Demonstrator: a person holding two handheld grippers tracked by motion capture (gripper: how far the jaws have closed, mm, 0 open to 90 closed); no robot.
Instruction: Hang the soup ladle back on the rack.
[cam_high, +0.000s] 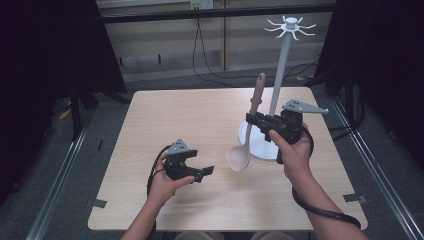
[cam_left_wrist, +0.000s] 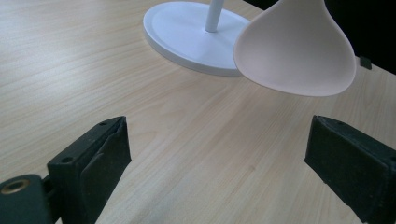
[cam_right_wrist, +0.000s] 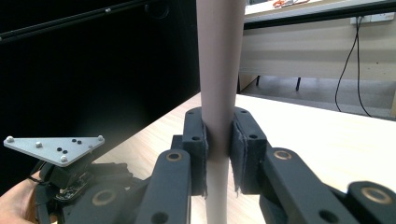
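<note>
A beige ladle (cam_high: 239, 157) hangs upright with its bowl down, just above the table. My right gripper (cam_high: 253, 120) is shut on its handle (cam_right_wrist: 219, 56), and the two pads press the shaft from both sides. My left gripper (cam_high: 206, 172) hovers low over the table to the left of the bowl, its jaws wide open with nothing between them. In the left gripper view the bowl (cam_left_wrist: 299, 51) floats beyond the open left gripper (cam_left_wrist: 217, 149), apart from both pads.
A white stand (cam_high: 279, 75) with a ring of hooks at its top rises from a round base (cam_left_wrist: 187, 32) just behind the ladle. The wooden table (cam_high: 175, 115) has bare room at left and front. Dark curtains flank it.
</note>
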